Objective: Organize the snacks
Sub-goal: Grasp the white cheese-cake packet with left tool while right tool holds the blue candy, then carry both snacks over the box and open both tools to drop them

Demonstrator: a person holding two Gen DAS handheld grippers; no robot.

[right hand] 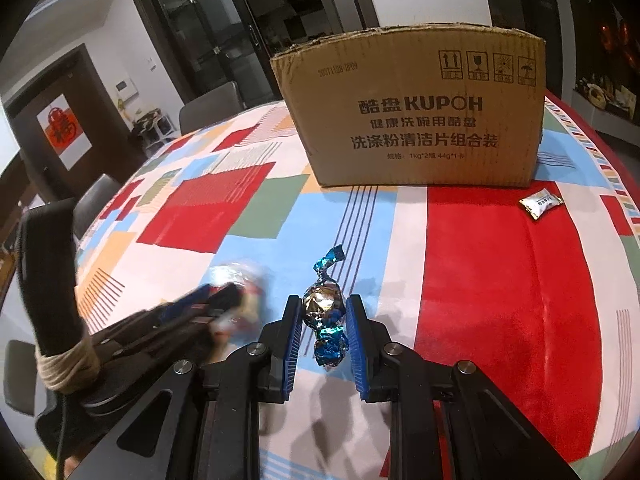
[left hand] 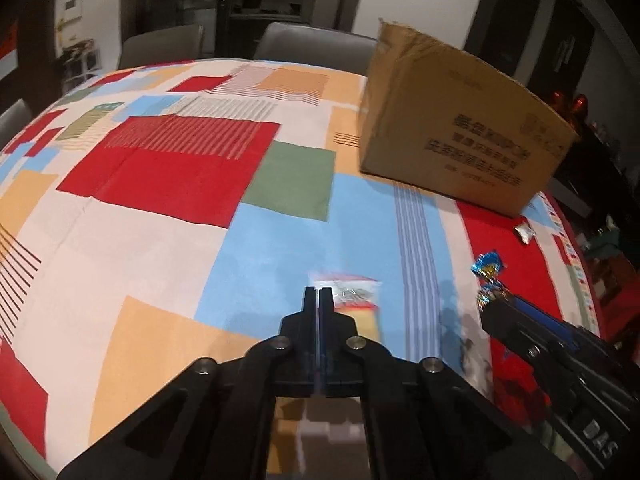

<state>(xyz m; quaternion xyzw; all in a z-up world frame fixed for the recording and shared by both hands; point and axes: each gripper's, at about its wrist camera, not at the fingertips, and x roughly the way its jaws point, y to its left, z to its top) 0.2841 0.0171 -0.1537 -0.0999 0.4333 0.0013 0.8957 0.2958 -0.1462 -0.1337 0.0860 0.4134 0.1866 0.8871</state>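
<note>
Beside the cardboard box (right hand: 412, 120), whose interior is hidden, the small white packet (right hand: 540, 202) bears illegible print, and the snack (right hand: 240, 280) at the left gripper (right hand: 230, 300) is blurred beyond identification.

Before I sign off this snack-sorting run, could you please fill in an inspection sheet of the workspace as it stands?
Surface: table under a patchwork cloth of red, blue, orange and green blocks.
Job's things: open cardboard box at the far side; blue-and-gold foil candy; small white sachet lying right of the box; clear-wrapped snack, blurred.
Clutter: nothing seen.
Grippers: right gripper shut on the foil candy; left gripper has its fingers together, the clear-wrapped snack just beyond the tips; whether it is pinched is unclear.
Cables: string wound around the left gripper's handle; a thin lead below it.
Surroundings: grey chairs, dark glass doors, a red paper decoration.
</note>
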